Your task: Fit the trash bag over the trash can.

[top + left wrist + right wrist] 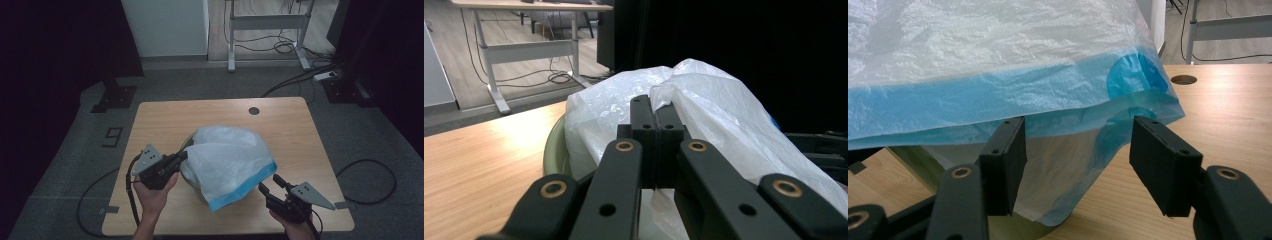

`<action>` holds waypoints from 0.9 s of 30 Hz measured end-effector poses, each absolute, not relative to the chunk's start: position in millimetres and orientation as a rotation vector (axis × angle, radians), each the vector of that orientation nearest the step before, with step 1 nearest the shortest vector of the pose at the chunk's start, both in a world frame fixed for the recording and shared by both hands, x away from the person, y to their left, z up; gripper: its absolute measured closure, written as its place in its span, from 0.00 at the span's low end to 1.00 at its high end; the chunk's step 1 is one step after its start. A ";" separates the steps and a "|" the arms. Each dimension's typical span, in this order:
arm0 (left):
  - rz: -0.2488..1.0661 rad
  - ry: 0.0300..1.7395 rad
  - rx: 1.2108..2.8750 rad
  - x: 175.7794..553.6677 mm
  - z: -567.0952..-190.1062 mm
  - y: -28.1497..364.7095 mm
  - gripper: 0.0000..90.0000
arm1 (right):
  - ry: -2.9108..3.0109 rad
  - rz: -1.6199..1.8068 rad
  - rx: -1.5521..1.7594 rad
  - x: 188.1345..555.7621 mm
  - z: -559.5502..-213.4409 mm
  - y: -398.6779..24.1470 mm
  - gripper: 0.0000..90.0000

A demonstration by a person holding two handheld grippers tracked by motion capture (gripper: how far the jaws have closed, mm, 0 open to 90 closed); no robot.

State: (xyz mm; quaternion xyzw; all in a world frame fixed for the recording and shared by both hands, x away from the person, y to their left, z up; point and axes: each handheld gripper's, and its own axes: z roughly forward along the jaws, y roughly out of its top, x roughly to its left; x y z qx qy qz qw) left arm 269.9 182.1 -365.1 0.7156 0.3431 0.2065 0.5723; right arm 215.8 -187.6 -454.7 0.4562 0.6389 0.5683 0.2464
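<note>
The bag [227, 160] is milky white, half see-through, with a plain blue band along its open edge. The bowl [555, 155] under it is pale green. Both grippers [181, 159] [270, 184] are black, with grey plates and brass-coloured pins. The table [165, 120] is light wood grain.

A lab-like recording space: beyond the left gripper [182, 156] a lone wooden counter [165, 120] stands on grey carpet [210, 82], with black curtains [60, 45] at the sides, a bare desk frame [267, 22] and loose cables [285, 47] behind.
</note>
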 end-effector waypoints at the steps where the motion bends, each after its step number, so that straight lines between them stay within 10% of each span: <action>1: 0.482 0.804 1.677 269.7 -365.4 182.3 0.99 | 1.738 1.552 1.245 216.4 -453.8 -187.8 0.44; 23: 0.413 0.760 1.703 260.5 -376.7 189.3 0.98 | 1.665 1.561 1.149 251.7 -398.0 -182.7 0.49; 27: 0.404 0.716 1.735 255.4 -374.6 187.2 0.77 | 1.686 1.558 1.101 258.1 -387.2 -175.4 0.50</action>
